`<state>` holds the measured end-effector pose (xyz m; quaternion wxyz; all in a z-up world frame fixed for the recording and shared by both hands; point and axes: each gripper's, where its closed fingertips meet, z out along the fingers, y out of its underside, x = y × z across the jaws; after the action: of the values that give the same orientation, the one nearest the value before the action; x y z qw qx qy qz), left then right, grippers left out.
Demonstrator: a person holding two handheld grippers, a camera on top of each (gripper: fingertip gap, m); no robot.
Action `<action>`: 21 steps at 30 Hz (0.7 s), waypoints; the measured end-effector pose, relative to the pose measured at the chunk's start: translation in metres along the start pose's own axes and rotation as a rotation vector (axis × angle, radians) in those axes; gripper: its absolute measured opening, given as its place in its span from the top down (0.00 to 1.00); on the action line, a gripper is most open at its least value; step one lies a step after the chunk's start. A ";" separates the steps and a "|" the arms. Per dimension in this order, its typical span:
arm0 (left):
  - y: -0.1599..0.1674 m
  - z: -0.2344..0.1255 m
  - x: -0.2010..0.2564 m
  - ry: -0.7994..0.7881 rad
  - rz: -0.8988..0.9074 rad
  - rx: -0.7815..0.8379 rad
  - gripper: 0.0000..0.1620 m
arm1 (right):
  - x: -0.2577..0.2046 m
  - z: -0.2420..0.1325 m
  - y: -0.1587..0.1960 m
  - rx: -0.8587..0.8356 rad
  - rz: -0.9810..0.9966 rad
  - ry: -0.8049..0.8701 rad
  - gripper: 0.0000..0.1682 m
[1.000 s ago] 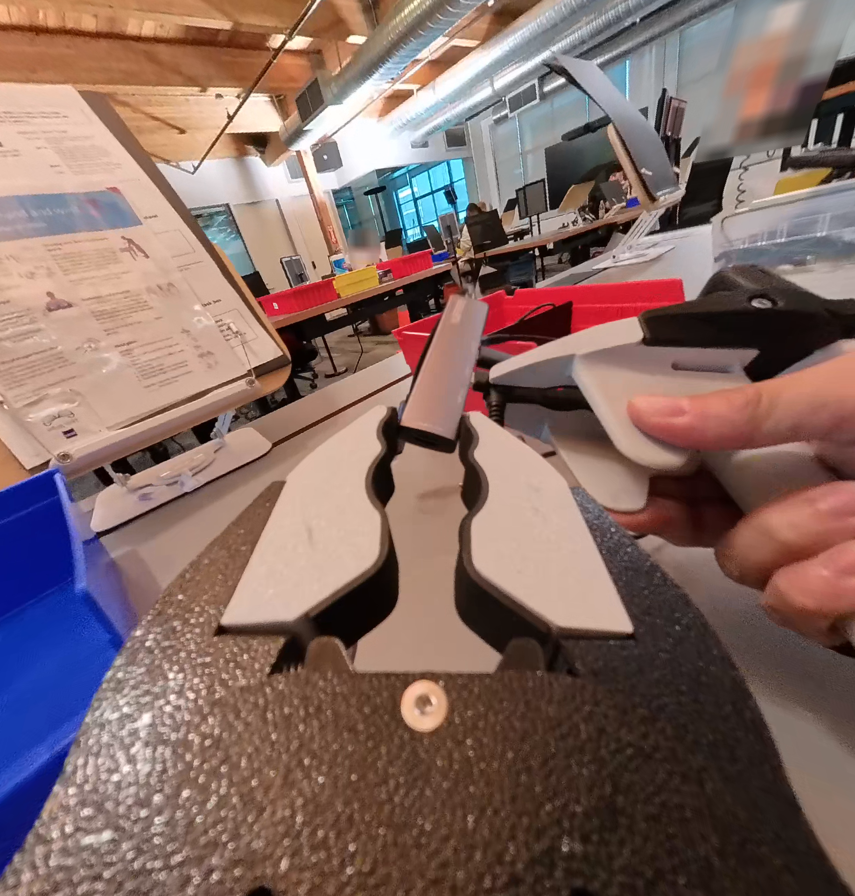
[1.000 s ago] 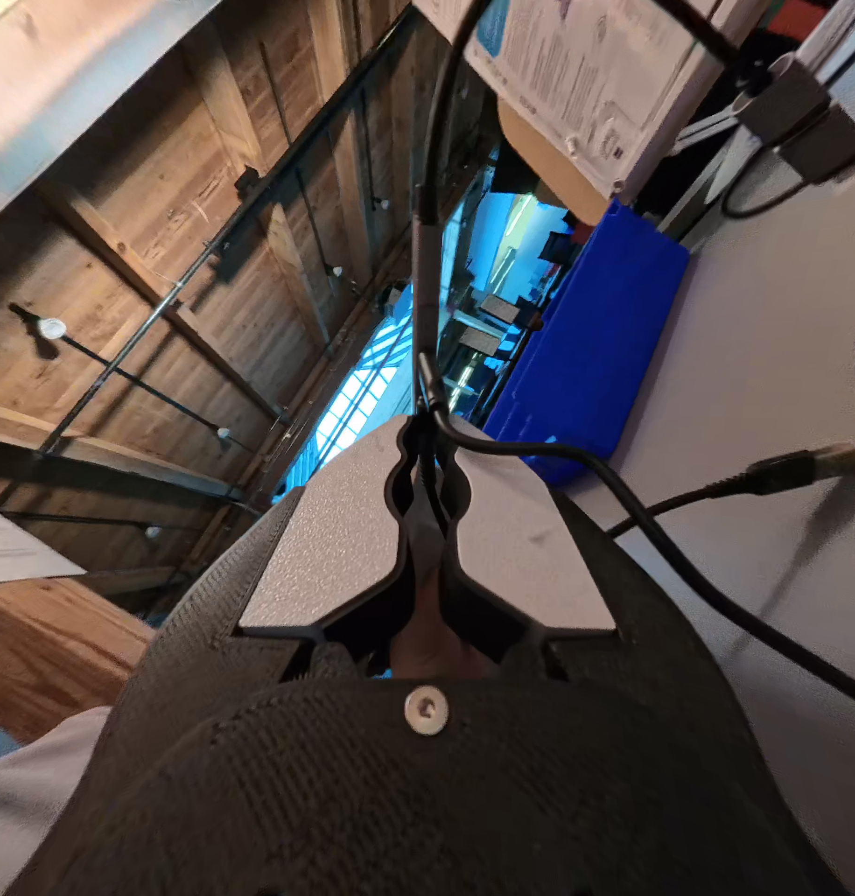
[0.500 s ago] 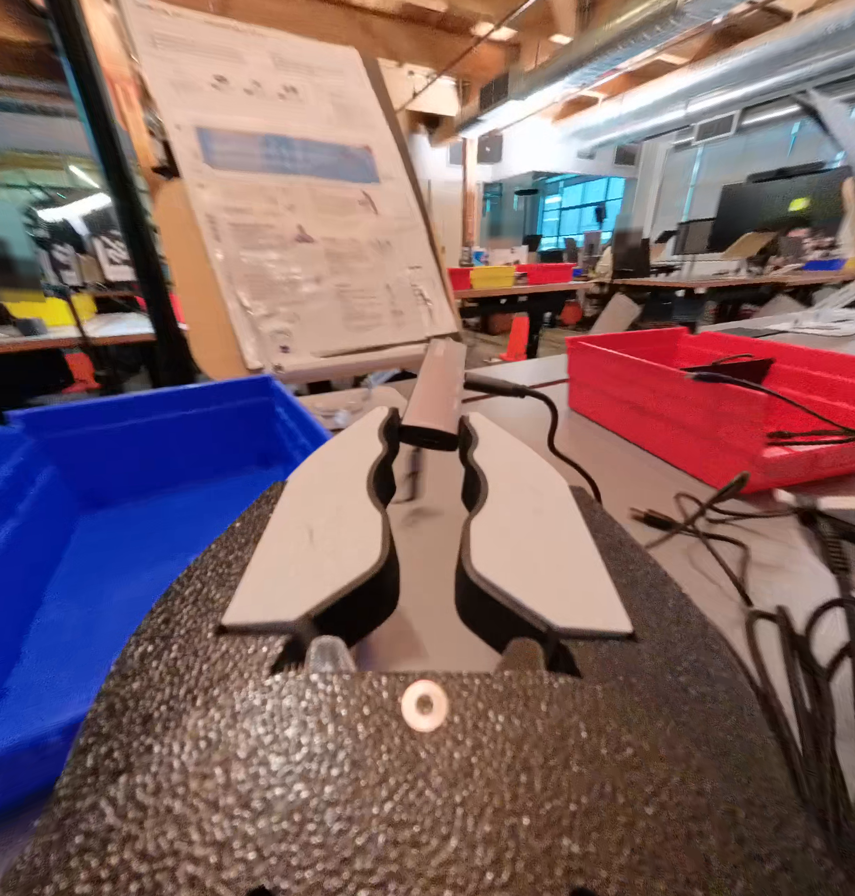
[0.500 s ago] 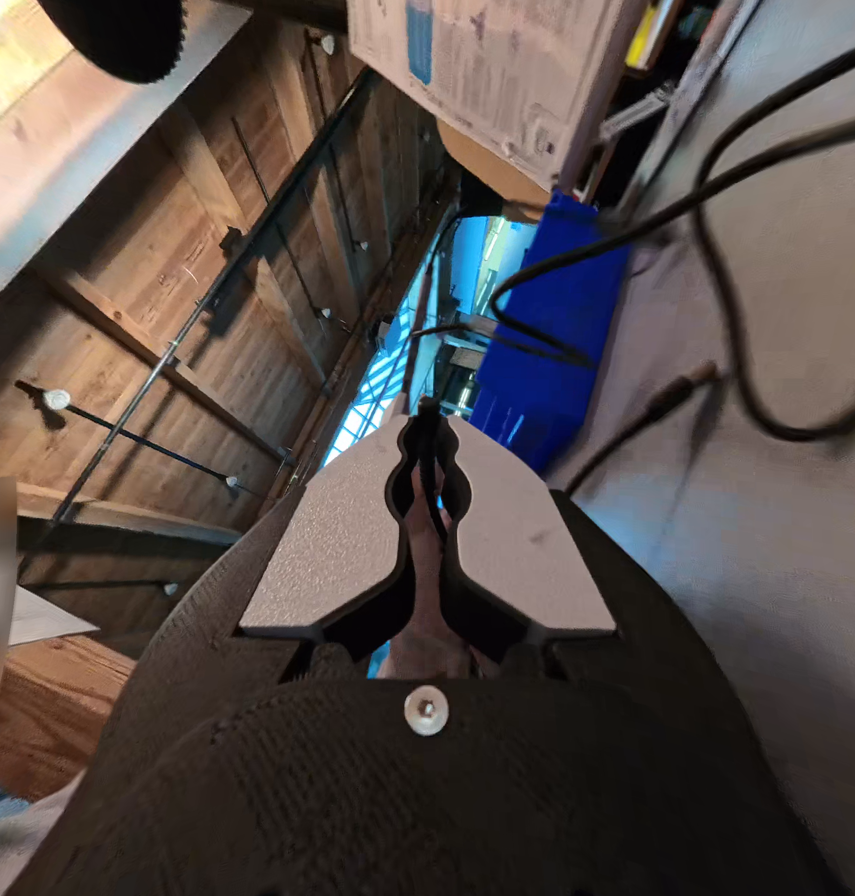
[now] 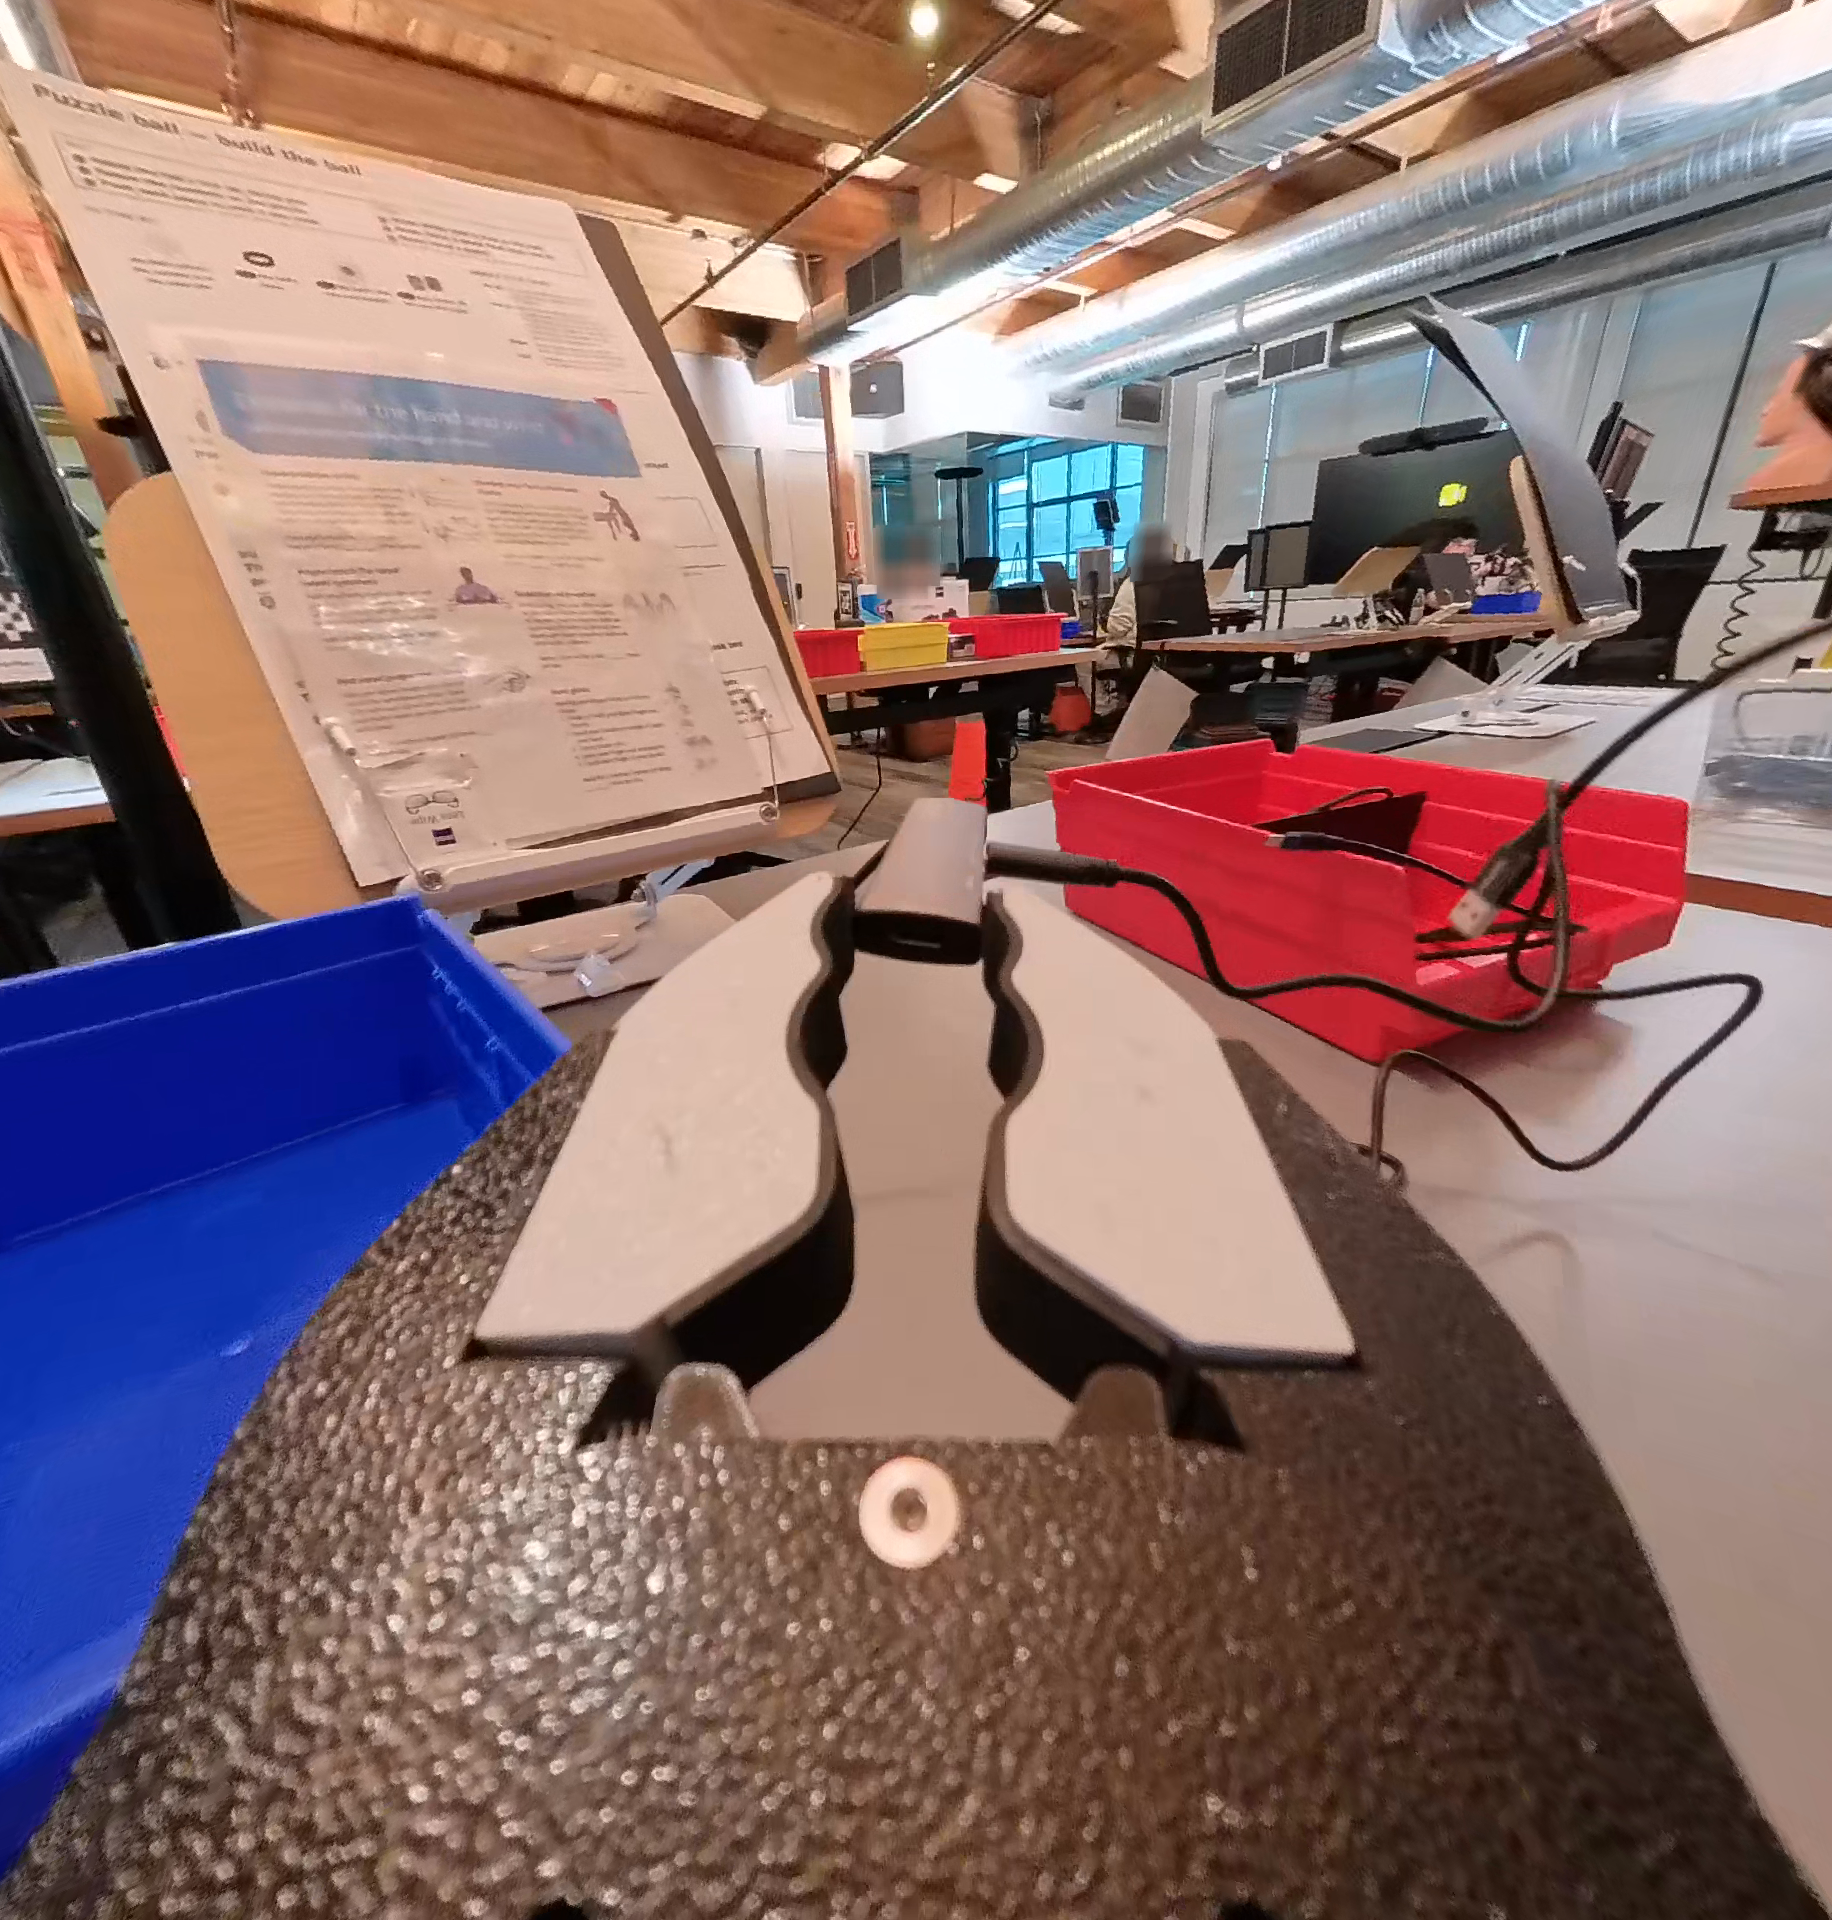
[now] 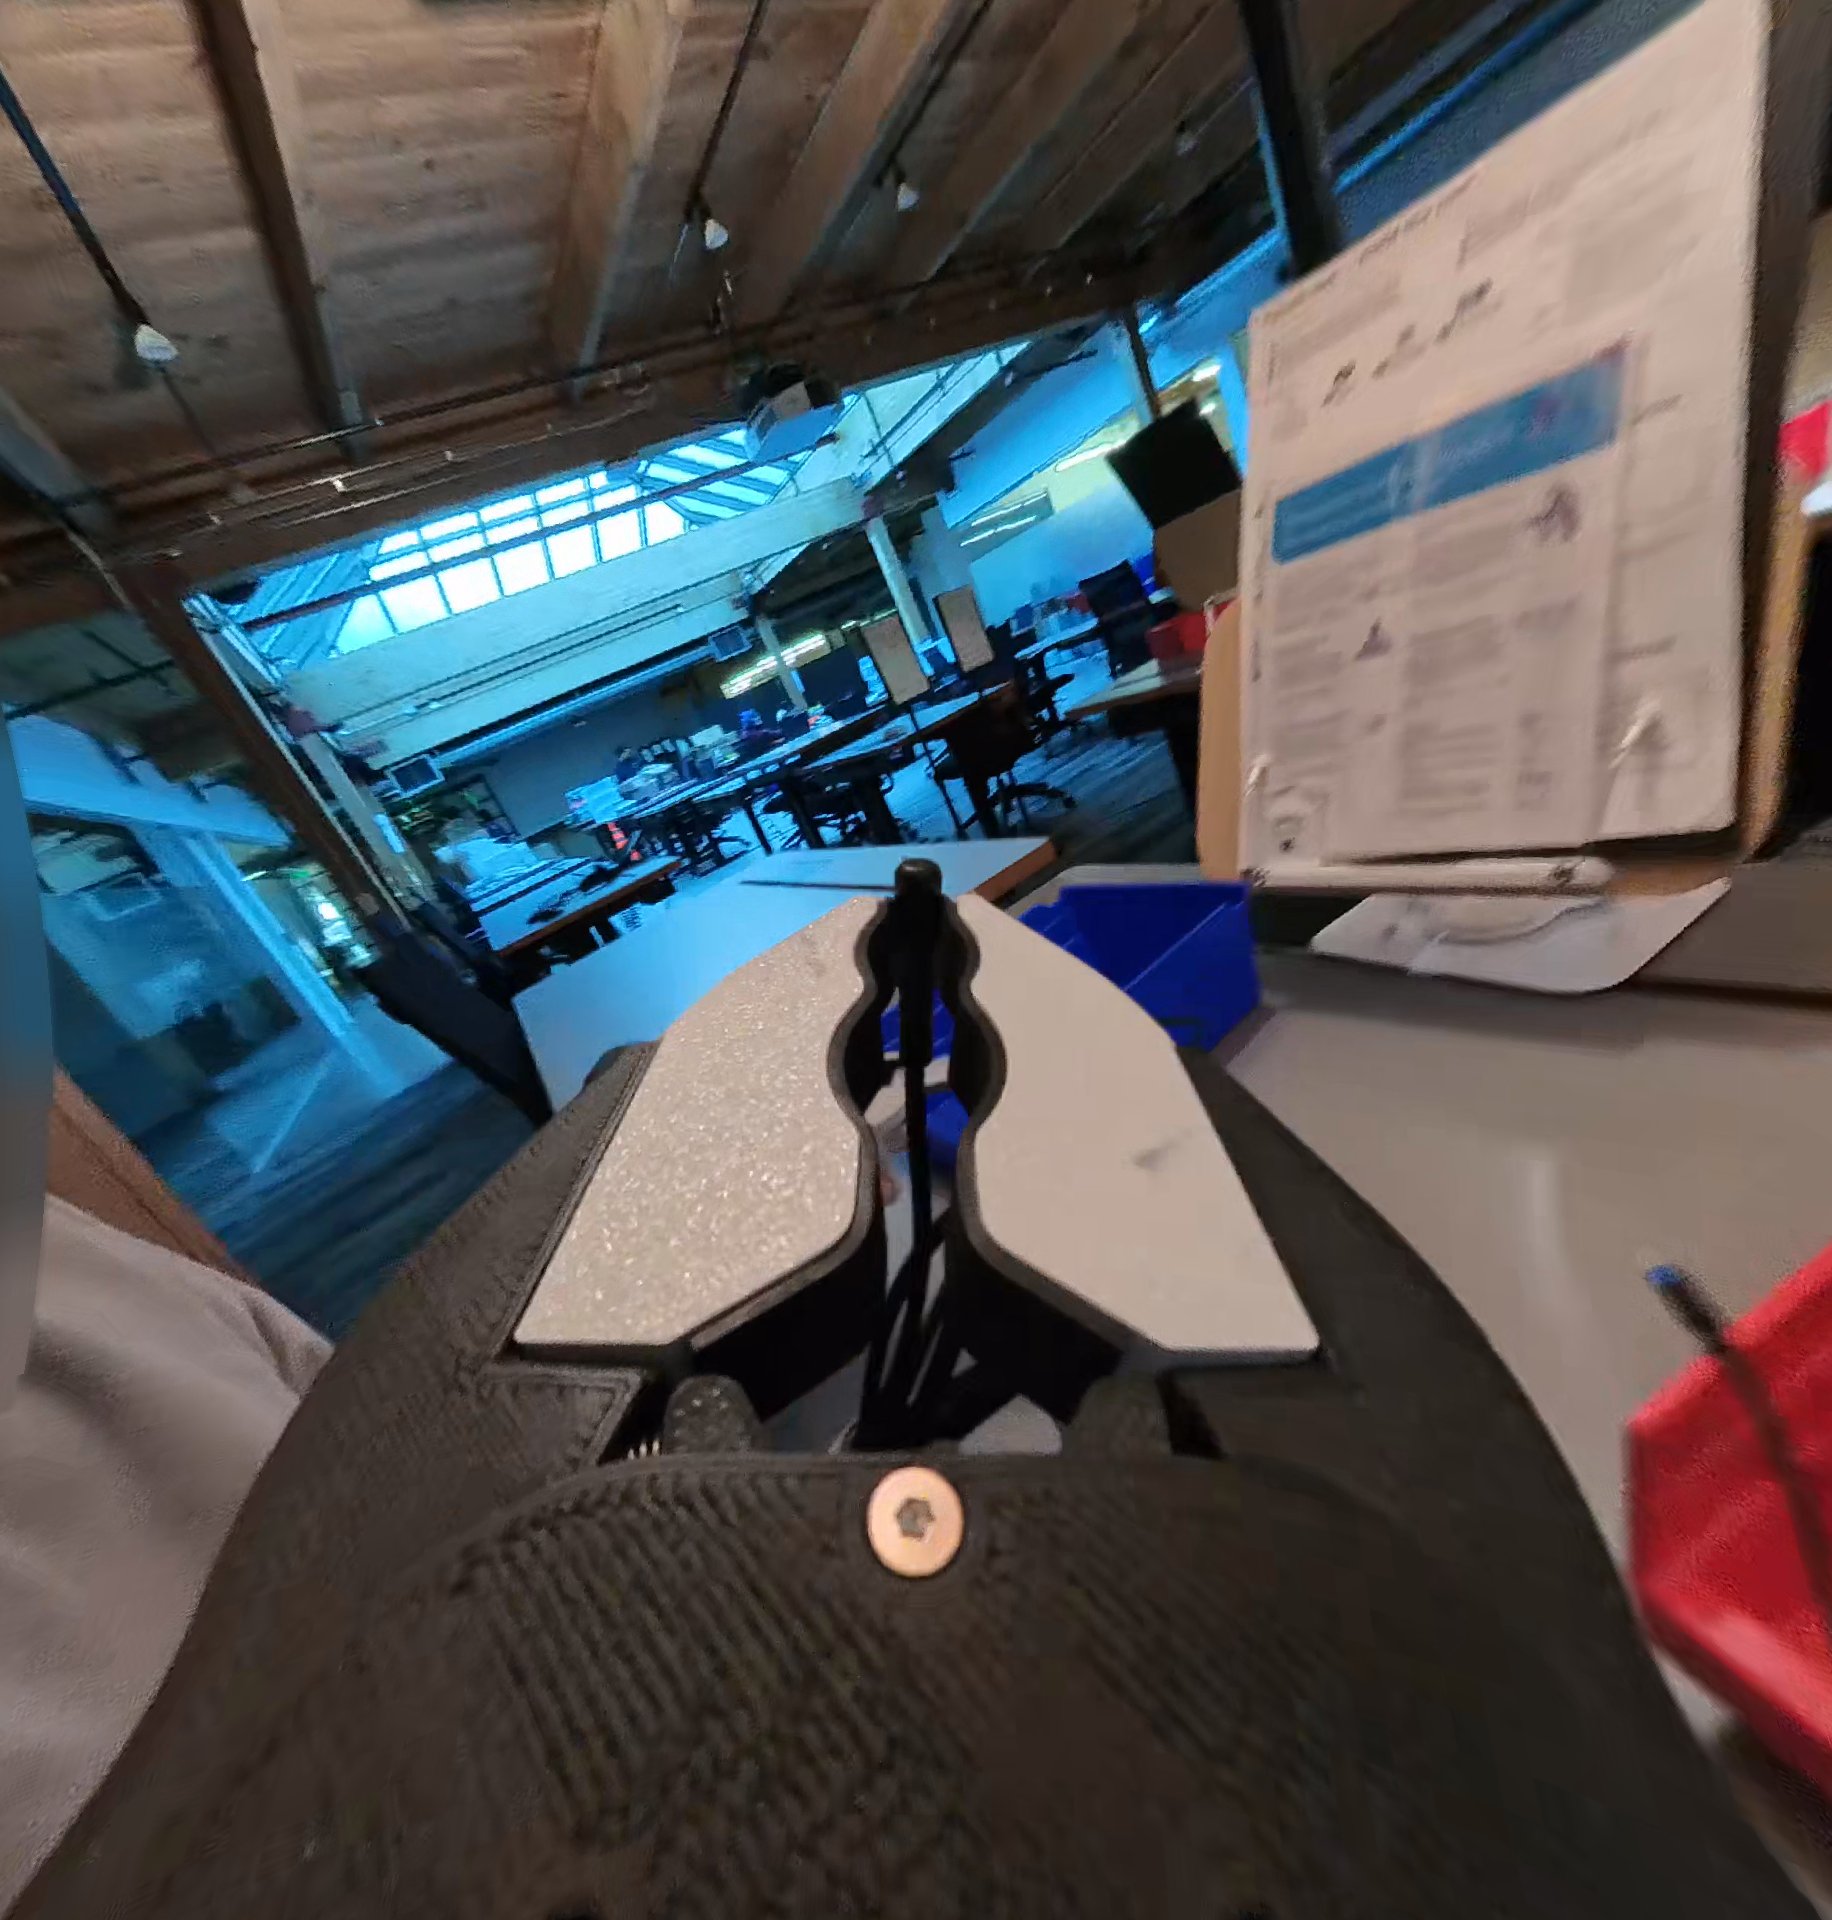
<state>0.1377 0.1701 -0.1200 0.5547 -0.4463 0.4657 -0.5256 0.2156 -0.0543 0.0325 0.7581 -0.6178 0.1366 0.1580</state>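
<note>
Left gripper [image 5: 917,914]: jaws pinching the near end of a slim grey hub [image 5: 927,878], which projects forward above the grey table [image 5: 1670,1299]. A black cable [image 5: 1255,977] leaves the hub's right side and trails across the table toward the red bin [image 5: 1255,904], far right. Blue bin [image 5: 164,1195] sits near left, below the instruction board [image 5: 424,561].

Right gripper [image 6: 917,925]: jaws pressed onto a black cable plug [image 6: 917,894], cord running back between the fingers.

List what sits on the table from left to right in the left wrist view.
Blue bin → document stand → grey rectangular device held in the left gripper → black cable → red bin.
</note>
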 end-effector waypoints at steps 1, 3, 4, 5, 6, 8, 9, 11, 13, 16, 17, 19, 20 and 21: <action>0.000 0.001 0.002 0.007 0.007 0.002 0.86 | 0.005 -0.005 -0.018 0.023 -0.008 0.019 0.95; 0.000 0.003 0.009 0.036 0.013 0.000 0.86 | 0.019 -0.014 -0.052 0.094 -0.021 0.056 0.95; 0.000 0.003 0.011 0.039 0.011 -0.001 0.86 | 0.028 -0.017 -0.066 0.110 -0.029 0.073 0.95; 0.001 0.004 0.012 0.041 0.009 -0.005 0.86 | 0.034 -0.020 -0.080 0.133 -0.017 0.078 0.95; 0.002 0.004 0.014 0.045 0.007 -0.008 0.86 | 0.039 -0.023 -0.095 0.176 -0.009 0.076 0.95; -0.003 0.002 0.007 -0.006 -0.007 0.012 0.86 | 0.055 -0.024 -0.108 0.159 -0.024 0.111 0.95; -0.005 0.000 0.002 -0.024 -0.024 0.018 0.86 | 0.070 -0.027 -0.110 0.118 -0.057 0.167 0.95; -0.011 -0.004 -0.009 -0.051 -0.065 0.042 0.85 | 0.096 -0.040 -0.122 0.138 -0.106 0.289 0.95; -0.021 -0.012 -0.023 -0.091 -0.098 0.079 0.85 | 0.117 -0.058 -0.132 0.173 -0.102 0.385 0.95; -0.041 -0.022 -0.038 -0.098 -0.127 0.134 0.86 | 0.141 -0.086 -0.142 0.195 -0.158 0.523 0.95; -0.044 -0.022 -0.037 -0.077 -0.126 0.137 0.86 | 0.144 -0.085 -0.137 0.163 -0.161 0.512 0.95; -0.047 -0.022 -0.033 -0.053 -0.121 0.146 0.85 | 0.151 -0.080 -0.127 0.109 -0.106 0.483 0.95; -0.046 -0.020 -0.028 -0.029 -0.115 0.139 0.86 | 0.151 -0.077 -0.126 0.121 -0.083 0.459 0.95; -0.045 -0.017 -0.021 -0.003 -0.105 0.131 0.86 | 0.150 -0.074 -0.126 0.126 -0.066 0.427 0.95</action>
<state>0.1128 0.1888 -0.0777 0.5550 -0.4335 0.4055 -0.5827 0.4029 -0.1396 0.0705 0.7537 -0.5929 0.2834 -0.0102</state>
